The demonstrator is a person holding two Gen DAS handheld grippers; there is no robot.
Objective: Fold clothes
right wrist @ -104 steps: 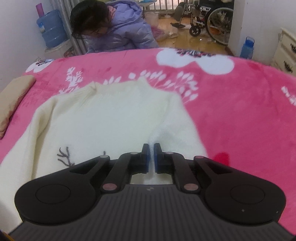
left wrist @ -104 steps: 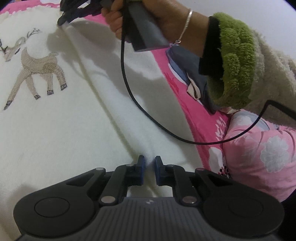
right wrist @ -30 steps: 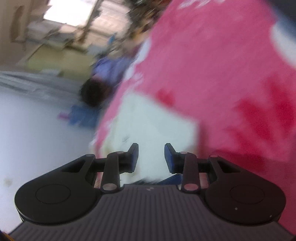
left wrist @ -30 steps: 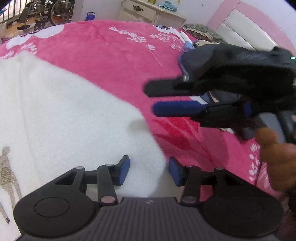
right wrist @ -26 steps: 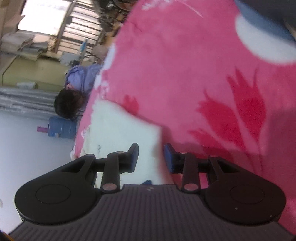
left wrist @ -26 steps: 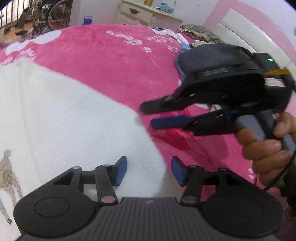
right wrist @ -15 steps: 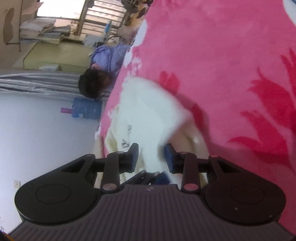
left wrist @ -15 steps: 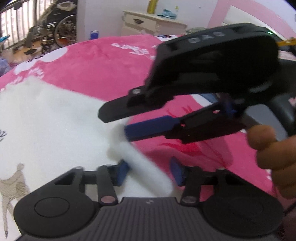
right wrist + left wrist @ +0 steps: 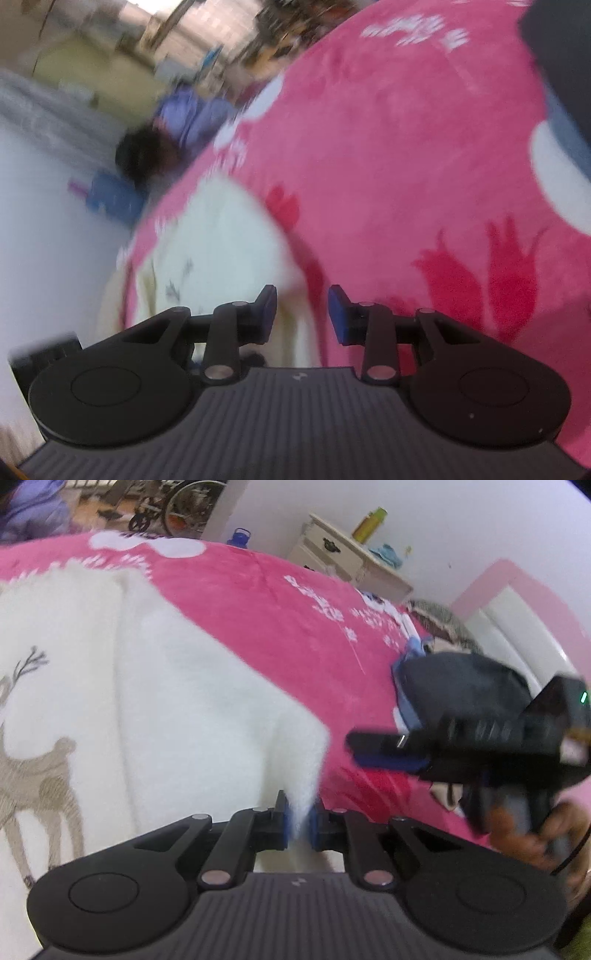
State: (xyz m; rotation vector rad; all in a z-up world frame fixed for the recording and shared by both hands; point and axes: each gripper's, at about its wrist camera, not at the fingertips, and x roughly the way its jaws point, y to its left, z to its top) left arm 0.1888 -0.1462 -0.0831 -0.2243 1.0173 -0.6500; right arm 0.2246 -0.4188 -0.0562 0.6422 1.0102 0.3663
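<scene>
A cream-white sweater (image 9: 177, 701) with a brown embroidered deer (image 9: 40, 775) lies spread on the pink blanket (image 9: 295, 620). My left gripper (image 9: 298, 821) is shut on the sweater's lower right corner, with white fabric pinched between the blue pads. My right gripper (image 9: 373, 749) hangs over the pink blanket to the right of that corner, held in a hand (image 9: 532, 834). In the right wrist view my right gripper (image 9: 302, 306) stands open with nothing between its fingers, and the sweater (image 9: 221, 258) lies ahead and to the left, blurred.
A dark folded garment (image 9: 458, 686) lies on the blanket near the pink headboard (image 9: 509, 579). A white nightstand (image 9: 347, 561) stands beyond the bed. A person in a purple jacket (image 9: 184, 114) sits at the far edge, with a blue water jug (image 9: 107, 195) nearby.
My left gripper has shut on the sweater's corner, which it straddled open half a second ago. My right gripper has drawn away to the right, off the sweater edge, and stays open.
</scene>
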